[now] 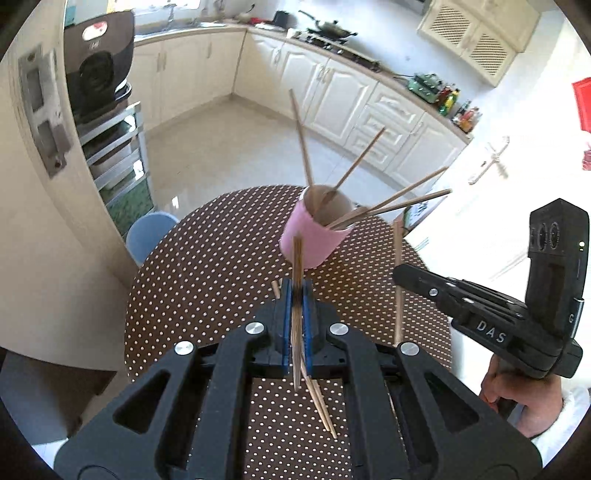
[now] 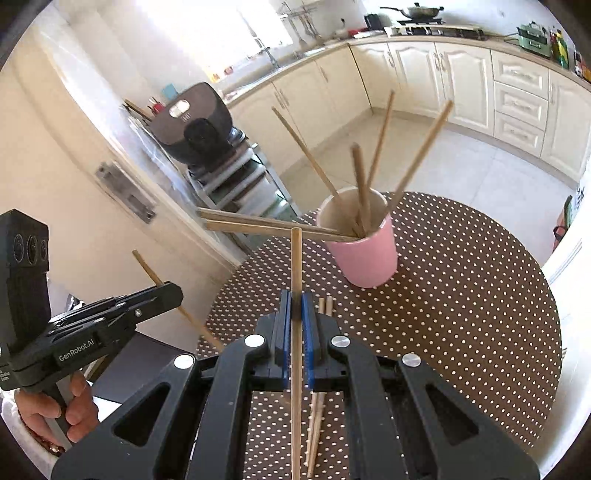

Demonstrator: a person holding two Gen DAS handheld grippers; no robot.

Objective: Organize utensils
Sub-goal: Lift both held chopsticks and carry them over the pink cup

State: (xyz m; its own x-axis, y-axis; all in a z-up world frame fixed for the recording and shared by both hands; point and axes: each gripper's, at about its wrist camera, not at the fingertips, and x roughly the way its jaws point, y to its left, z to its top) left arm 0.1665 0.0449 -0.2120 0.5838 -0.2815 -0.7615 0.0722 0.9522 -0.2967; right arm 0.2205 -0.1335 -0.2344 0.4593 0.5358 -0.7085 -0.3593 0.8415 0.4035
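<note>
Bamboo chopstick clamped in your left gripper | right gripper fingers pinch another chopstick | next: lower both, tips first, into pink cup

My bench wears a brown cloth with white dots. A pale blue stool sits at its far left edge. Far across the tiled floor I see cream cabinets, a wok on the stove, and bottles at right.
</note>
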